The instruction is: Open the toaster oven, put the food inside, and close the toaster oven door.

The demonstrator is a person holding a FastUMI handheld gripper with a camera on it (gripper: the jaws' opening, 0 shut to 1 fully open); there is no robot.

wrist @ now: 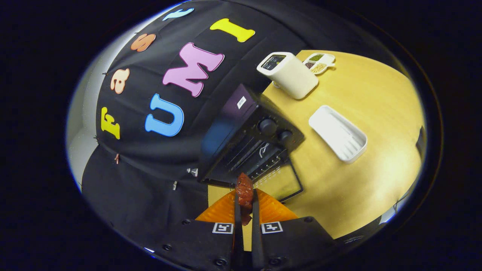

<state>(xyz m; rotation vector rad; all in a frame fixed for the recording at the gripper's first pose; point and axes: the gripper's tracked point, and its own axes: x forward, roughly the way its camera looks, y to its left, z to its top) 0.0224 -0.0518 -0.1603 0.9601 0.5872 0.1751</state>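
A black toaster oven [248,135] stands on the wooden table [350,188] against the booth wall. Its glass door [280,182] lies folded down and open, and the wire rack [252,154] shows inside. My gripper [244,199] is shut on a reddish-brown piece of food [244,190], which sticks out from between the fingertips. The food hangs just in front of the oven's open mouth, over the near end of the lowered door. Two round knobs [268,127] sit on the oven's front panel beside the opening.
A white ribbed tray [338,133] lies on the table beyond the oven's knob side. Farther back stand a tall white box-shaped container [289,75] and a small divided dish [319,63] with grains. Bare wood stretches around the tray.
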